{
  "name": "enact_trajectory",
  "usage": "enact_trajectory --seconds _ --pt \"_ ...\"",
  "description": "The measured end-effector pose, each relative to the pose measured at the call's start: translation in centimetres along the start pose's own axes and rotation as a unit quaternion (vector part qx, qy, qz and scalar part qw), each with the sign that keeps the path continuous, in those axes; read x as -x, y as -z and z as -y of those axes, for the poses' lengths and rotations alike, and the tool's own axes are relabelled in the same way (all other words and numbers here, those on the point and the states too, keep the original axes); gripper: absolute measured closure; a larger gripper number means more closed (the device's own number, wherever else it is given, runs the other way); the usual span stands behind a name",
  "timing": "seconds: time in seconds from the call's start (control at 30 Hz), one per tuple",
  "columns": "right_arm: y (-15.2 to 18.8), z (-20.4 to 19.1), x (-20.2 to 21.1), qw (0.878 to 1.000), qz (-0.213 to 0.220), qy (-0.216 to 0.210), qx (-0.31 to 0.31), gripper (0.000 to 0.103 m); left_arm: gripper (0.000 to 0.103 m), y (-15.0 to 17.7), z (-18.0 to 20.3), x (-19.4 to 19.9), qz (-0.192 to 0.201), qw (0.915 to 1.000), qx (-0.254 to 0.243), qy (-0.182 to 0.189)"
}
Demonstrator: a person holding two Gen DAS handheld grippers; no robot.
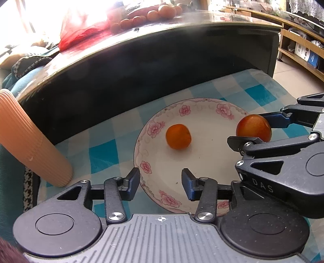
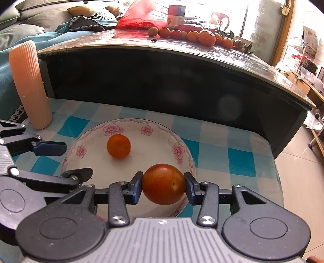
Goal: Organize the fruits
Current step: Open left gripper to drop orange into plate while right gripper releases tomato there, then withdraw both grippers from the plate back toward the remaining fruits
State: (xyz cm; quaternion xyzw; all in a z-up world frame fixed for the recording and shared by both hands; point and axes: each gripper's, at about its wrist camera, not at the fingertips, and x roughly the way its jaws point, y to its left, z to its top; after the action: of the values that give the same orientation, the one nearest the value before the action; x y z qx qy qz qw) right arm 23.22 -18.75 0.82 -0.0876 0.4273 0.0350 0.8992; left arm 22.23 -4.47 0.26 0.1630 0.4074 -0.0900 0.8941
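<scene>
A white plate (image 1: 202,155) with pink flowers lies on a blue checked cloth (image 1: 103,153). One small orange fruit (image 1: 178,136) rests near the plate's middle. My right gripper (image 2: 163,185) is shut on a reddish-orange round fruit (image 2: 163,184) and holds it just above the plate's (image 2: 154,145) near-right rim. From the left wrist view that same fruit (image 1: 253,127) hangs over the plate's right side in the right gripper (image 1: 255,130). My left gripper (image 1: 161,179) stands open over the plate's near-left rim, with nothing between its fingers.
A peach ribbed cylinder (image 2: 30,85) stands on the cloth left of the plate. Behind the cloth rises a dark table (image 2: 162,85) with a glossy top, carrying a row of orange fruits (image 2: 192,36) and a red plastic bag (image 2: 139,18). Tiled floor (image 2: 299,182) lies to the right.
</scene>
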Motion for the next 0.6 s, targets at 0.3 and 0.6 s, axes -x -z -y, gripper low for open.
enact_trajectory --seconds 0.3,0.6 --pt "-0.5 0.1 1.4 1.000 0.023 0.008 0.003 0.040 0.046 -0.1 -0.3 1.0 0.010 0.9999 0.012 0.001" --pt "-0.1 -0.2 2.6 1.000 0.028 0.008 0.002 0.040 0.045 0.2 -0.3 2.3 0.017 0.9997 0.018 0.003"
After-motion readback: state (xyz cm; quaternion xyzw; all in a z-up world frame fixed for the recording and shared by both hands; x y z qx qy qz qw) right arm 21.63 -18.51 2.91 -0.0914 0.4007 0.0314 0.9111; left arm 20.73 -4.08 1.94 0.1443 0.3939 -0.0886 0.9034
